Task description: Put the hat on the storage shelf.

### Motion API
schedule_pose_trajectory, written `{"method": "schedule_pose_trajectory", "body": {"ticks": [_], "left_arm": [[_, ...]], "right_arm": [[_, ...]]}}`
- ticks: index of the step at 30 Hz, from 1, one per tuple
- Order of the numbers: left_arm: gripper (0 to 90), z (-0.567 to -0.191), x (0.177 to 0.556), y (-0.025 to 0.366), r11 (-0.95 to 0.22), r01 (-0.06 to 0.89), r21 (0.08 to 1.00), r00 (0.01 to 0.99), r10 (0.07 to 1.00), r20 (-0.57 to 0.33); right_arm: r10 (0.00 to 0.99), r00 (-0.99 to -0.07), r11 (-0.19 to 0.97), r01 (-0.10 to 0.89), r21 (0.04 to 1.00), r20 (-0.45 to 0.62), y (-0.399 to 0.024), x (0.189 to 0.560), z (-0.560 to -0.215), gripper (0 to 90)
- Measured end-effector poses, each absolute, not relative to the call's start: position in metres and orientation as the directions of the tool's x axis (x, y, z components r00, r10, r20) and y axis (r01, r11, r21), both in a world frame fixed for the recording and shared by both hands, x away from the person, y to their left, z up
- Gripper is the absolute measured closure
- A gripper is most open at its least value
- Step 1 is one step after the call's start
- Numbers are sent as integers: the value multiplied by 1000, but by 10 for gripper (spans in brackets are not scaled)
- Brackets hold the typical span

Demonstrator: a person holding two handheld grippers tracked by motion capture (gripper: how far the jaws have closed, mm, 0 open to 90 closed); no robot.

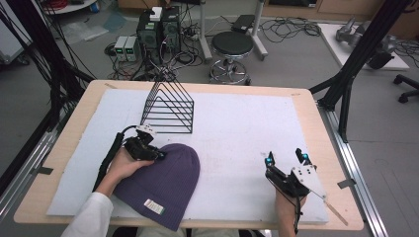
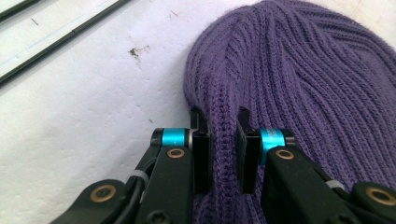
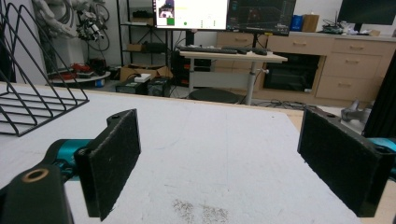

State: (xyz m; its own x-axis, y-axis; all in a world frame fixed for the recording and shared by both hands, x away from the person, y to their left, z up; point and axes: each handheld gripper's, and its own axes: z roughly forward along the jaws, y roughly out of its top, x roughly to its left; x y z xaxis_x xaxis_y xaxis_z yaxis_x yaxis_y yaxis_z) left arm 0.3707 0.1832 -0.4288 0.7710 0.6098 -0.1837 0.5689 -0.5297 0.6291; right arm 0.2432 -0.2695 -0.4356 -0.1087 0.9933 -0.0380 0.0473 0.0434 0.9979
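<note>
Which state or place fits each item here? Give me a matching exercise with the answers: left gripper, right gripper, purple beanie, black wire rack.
Column 1:
1. left gripper
2. right gripper
3. purple beanie
4. black wire rack

Column 2:
A. stands empty on the far side of the white mat
B. lies flat at the near edge, white label showing
C. jaws wide apart, nothing between them
D. jaws pinching a fold of knit fabric

Pairs: 1-D, 2-C, 3-B, 4-A

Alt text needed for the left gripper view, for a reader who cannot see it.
The left gripper has its two black jaws shut on a raised fold at the edge of a purple ribbed knit beanie. The beanie lies on a white table cover, with thin black wires of a rack crossing the top left corner.
</note>
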Motion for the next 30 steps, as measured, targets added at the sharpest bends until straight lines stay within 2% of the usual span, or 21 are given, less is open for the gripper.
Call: {"method": "schedule_pose_trajectory", "body": {"ticks": [12,17,25,27,30], "left_arm": [[803,-418,348,186,-485,463,742,774,629,-72],[803,-404,334,187,-481,365,797,779,626,21],[803,-390,320,184,-440,272,856,767,637,84],[803,-386,318,184,-424,230,876,755,646,115],[803,-381,310,184,-385,118,915,745,644,175]], "right_arm": [[994,-108,39,41,998,-34,-270,243,-436,124],[994,-107,35,41,999,-30,-270,242,-435,124],[994,-110,28,39,999,-24,-270,242,-435,124],[993,-111,29,39,999,-25,-270,242,-435,124],[993,-113,34,38,999,-30,-269,242,-435,124]]}}
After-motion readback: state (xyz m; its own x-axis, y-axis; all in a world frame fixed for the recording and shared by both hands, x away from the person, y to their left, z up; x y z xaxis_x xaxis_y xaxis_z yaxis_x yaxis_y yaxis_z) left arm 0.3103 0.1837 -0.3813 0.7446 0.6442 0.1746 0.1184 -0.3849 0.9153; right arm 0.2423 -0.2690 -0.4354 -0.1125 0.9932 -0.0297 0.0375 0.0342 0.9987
